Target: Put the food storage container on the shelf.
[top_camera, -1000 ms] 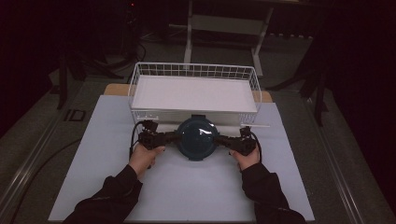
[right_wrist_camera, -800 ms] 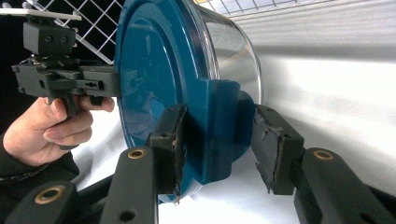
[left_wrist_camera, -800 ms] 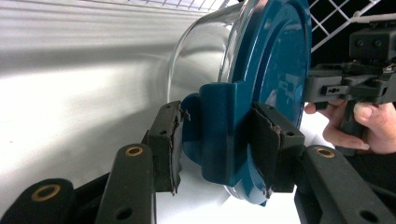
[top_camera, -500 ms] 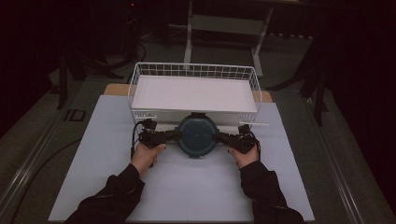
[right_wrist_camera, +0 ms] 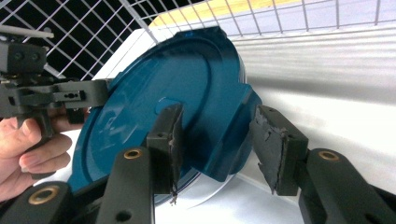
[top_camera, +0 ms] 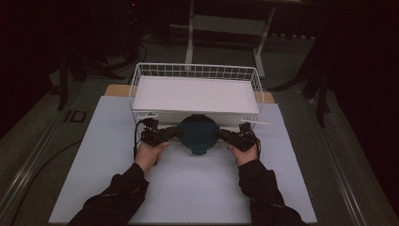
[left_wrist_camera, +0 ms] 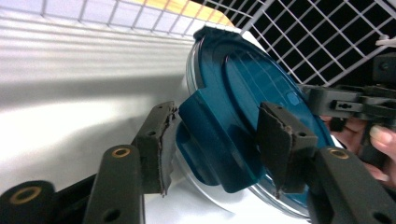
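The left hand-held gripper (top_camera: 175, 132) has its jaws partly apart, straddling a blue latch tab at the side of a round teal lid (top_camera: 199, 133); in the left gripper view the left pad (left_wrist_camera: 161, 140) lies against the tab (left_wrist_camera: 219, 140), while the other sits over the lid's top with contact I cannot tell for sure. The right hand-held gripper (top_camera: 221, 135) is likewise spread around the opposite tab (right_wrist_camera: 229, 140), its pads (right_wrist_camera: 170, 140) close to it, firm clamping unclear. The lid tops a clear-rimmed round container (left_wrist_camera: 196, 179), which sits on the white tabletop (top_camera: 188, 188) just in front of a white wire basket (top_camera: 195, 71), between the two hands. The lid is smooth, glossy plastic with a raised central disc and blocky tabs; the jaw pads are worn, ragged black rubber. The basket has a thin grid wall and a flat white floor.
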Demonstrator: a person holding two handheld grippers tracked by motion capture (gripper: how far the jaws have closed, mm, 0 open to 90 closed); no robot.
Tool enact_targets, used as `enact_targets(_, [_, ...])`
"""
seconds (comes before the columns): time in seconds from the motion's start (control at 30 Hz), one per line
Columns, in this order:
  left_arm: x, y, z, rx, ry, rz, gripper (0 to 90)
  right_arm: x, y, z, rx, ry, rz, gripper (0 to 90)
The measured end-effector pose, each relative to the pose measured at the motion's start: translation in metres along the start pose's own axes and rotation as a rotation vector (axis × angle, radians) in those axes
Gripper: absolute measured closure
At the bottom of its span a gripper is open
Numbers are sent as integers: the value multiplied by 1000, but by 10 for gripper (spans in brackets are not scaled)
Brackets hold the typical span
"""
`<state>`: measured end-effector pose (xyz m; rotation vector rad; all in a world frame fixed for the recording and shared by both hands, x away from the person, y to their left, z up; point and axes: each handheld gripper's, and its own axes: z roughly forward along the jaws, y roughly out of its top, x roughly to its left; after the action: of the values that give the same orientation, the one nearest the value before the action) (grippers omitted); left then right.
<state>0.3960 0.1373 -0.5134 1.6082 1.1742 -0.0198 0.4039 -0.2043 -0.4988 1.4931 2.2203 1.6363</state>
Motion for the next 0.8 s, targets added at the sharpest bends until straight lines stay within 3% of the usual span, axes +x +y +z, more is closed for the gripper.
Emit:
enact_targets(0.3, [-3, 3, 0, 16, 19, 33, 453, 3, 2, 2, -8, -27, -11, 534])
enact_targets(0.4, [-5, 3, -2, 29, 18, 33, 381, 4, -2, 0, -15, -30, -30, 509])
enact_targets(0.53, [-10, 1, -13, 32, -13, 63, 345, 7, -3, -6, -26, -45, -44, 508])
enact_targets(0.57, [-14, -1, -19, 32, -46, 77, 312, 8, -5, -11, -23, -46, -53, 506])
enact_targets(0.67, [-17, -2, -26, 28, -60, 99, 283, 12, -7, -15, -21, -48, -59, 504])
enact_targets(0.7, [-21, -4, -32, 13, -78, 102, 260, 19, -9, -19, -15, -51, -90, 499])
enact_targets(0.8, [-26, -7, -37, 11, -92, 121, 224, 25, -10, -22, -14, -49, -103, 491])
